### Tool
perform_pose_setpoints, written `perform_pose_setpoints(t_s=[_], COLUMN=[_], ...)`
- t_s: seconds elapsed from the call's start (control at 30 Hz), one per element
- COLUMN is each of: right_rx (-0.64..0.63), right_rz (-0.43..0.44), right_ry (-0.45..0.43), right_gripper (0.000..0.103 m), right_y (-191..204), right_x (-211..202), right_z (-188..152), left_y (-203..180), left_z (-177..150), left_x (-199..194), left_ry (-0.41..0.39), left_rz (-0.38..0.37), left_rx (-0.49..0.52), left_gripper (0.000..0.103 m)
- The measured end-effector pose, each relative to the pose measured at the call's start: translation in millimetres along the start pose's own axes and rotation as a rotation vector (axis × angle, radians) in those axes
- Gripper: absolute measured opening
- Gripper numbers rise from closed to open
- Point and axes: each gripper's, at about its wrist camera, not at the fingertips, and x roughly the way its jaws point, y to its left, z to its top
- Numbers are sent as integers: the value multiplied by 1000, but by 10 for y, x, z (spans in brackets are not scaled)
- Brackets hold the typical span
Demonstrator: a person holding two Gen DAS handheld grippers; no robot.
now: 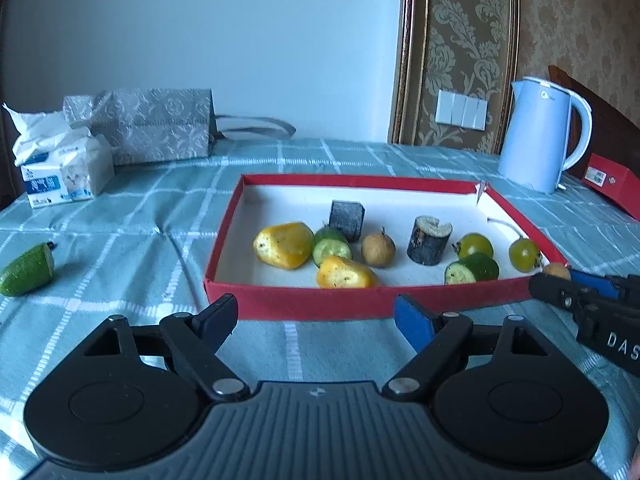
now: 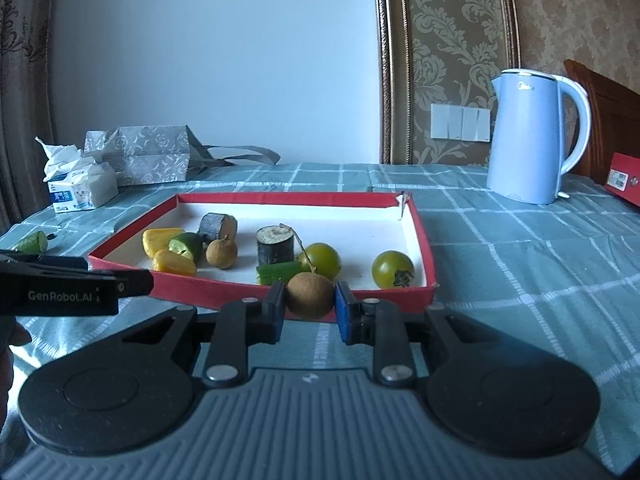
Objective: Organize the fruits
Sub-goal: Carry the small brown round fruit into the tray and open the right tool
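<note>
Right now the right claw (image 2: 310, 310) is clamped on a brown longan (image 2: 310, 295), its blue pads pressing the fruit from both sides, held just at the near wall of the red tray (image 2: 224, 295) and level with its rim. The left claw (image 1: 314, 318) stands wide apart with nothing between its fingers, hovering over bare checked tablecloth (image 1: 320, 344) just short of the tray's near wall.

Inside the tray, seen from the left wrist view, lie two yellow fruit pieces (image 1: 285, 245), a cut green piece (image 1: 332, 245), a second longan (image 1: 378, 249), two dark cut stem sections (image 1: 429, 240), another green cut piece (image 1: 472, 269) and two green tomatoes (image 1: 525, 254). The fruit crowds the near half; the far half of the white floor is bare. The tray's far right corner is torn, with a flap standing up.

Outside the tray, a green cut fruit piece (image 1: 27, 270) lies alone on the surface well to the left, with open cloth all around it. Farther back on the left stand a tissue pack (image 1: 66, 172) and a grey patterned bag (image 1: 154, 124). On the right, a pale blue electric kettle (image 2: 528, 136) stands well apart from the tray, and a red box (image 2: 624, 178) sits at the surface's right edge. Between tray and kettle the cloth is open.
</note>
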Motion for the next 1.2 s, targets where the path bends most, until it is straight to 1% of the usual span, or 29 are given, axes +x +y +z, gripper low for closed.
perform_pose_setpoints(t_s=[0.1,0.23,0.37,0.47,0.57,0.8,1.0,1.1,1.17,1.2], right_rx=[3,23,-55,-115,-150,-161,-203,-225,-271,-269], right_rz=[-12,40,54,68,80,103,80,34,14,11], right_ry=[-4,27,17,24,58,136,176,174,178,183], right_gripper=[25,25,25,25,25,25,25,24,24,24], right_y=[-14,3,191,347,434,467,561,578,613,620], right_x=[2,40,98,191,346,635,810,853,880,892], right_z=[20,103,227,318,366,385,412,426,425,433], left_y=[0,72,118,114,112,118,139,168,184,186], left_z=[-14,-11,-6,-9,-7,-1,0,3,6,6], left_x=[54,97,97,106,116,143,140,137,144,151], left_ry=[33,61,61,66,70,81,82,81,86,90], left_rz=[9,2,7,14,24,19,24,31,27,25], left_rx=[-1,-46,-70,-68,-64,-67,-75,-87,-99,-101], left_gripper=[86,86,86,86,86,86,86,86,86,86])
